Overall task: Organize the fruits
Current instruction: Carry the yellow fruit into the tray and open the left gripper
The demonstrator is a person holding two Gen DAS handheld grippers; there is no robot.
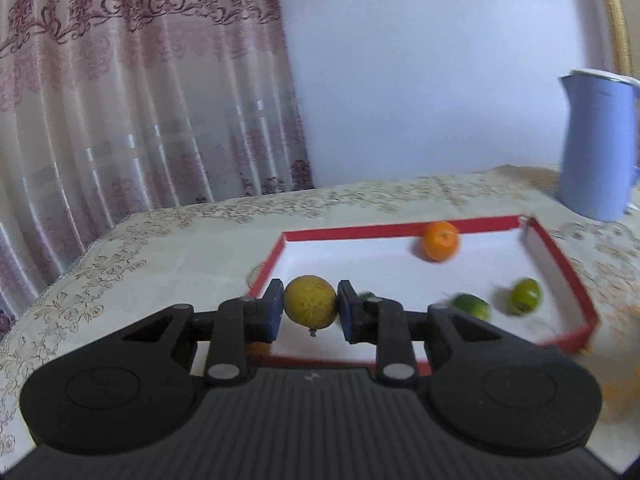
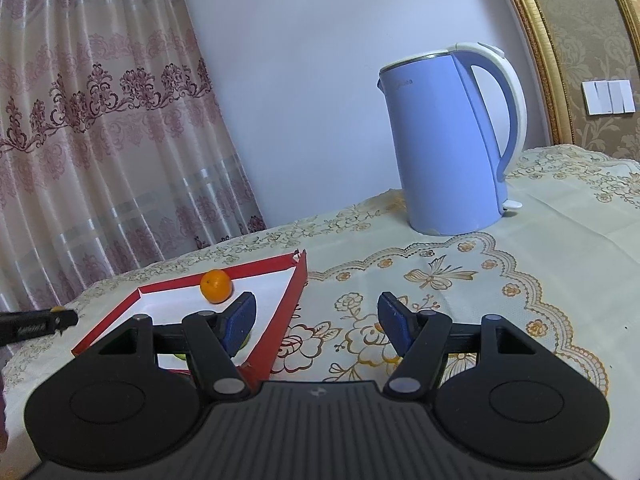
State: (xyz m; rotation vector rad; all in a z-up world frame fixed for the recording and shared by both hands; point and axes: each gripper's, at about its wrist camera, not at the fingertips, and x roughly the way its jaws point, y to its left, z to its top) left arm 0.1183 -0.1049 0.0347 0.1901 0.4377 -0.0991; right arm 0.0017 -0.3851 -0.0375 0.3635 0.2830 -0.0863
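My left gripper is shut on a yellow-green round fruit and holds it above the near left corner of a red-rimmed white tray. In the tray lie an orange at the back and two green fruits at the right. My right gripper is open and empty, over the tablecloth just right of the tray's edge. The orange also shows in the right wrist view. Part of the left gripper shows at that view's left edge.
A blue electric kettle stands at the back of the table, right of the tray; it also shows in the left wrist view. A patterned cloth covers the table. A curtain hangs behind on the left.
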